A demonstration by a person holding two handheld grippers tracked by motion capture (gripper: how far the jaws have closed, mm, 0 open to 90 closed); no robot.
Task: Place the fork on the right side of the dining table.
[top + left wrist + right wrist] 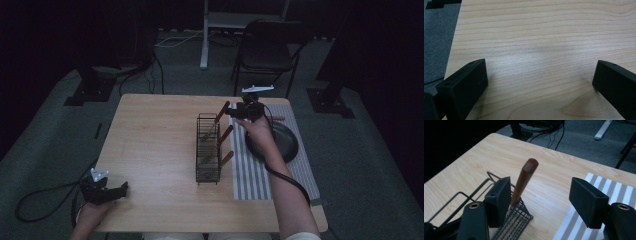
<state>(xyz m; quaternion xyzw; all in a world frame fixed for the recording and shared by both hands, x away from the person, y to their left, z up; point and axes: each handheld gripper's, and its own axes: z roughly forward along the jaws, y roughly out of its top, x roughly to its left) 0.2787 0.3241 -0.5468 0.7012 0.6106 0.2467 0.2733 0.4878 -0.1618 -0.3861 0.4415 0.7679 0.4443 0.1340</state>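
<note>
High view: a black wire caddy (pixel 208 149) stands mid-bench on the bench (pixel 150 150), holding three wooden-handled utensils that lean toward the striped mat (pixel 250 175); a dark plate (pixel 282 142) lies on that mat just beside the caddy. The right gripper (pixel 239 112) hovers at the far handle (pixel 222 112), fingers spread, nothing held. The left gripper (pixel 119 190) rests at the near-left bench corner, well apart from the caddy, so nothing braces the caddy. Risk 1: the caddy looks light and tall vs. its footprint; a sideways pull on a leaning handle probably tips or drags it, esp. w/ no support from the other side. Left gripper view: fingers (pixel 461 85) wide apart over bare wood, empty; the bench edge and the floor (pixel 436 37) are close at one side. Risk 2: a careless move here could slide the unit off the edge. Right gripper view: the handle (pixel 524 181) sits off-centre in the gap, touching or nearly touching one finger (pixel 497 200), w/ the other finger (pixel 587 200) well apart; which it is cannot be told. Risk 3: closing from this offset likely pushes the handle sideways before clamping, giving a skewed grip near the rounded tip, which may slip. Risk 4: the near finger is just above the caddy rim (pixel 499 178); dropping lower may snag wire. Utensil heads are hidden inside the mesh, so a catch on lift-out cannot be ruled out.
</note>
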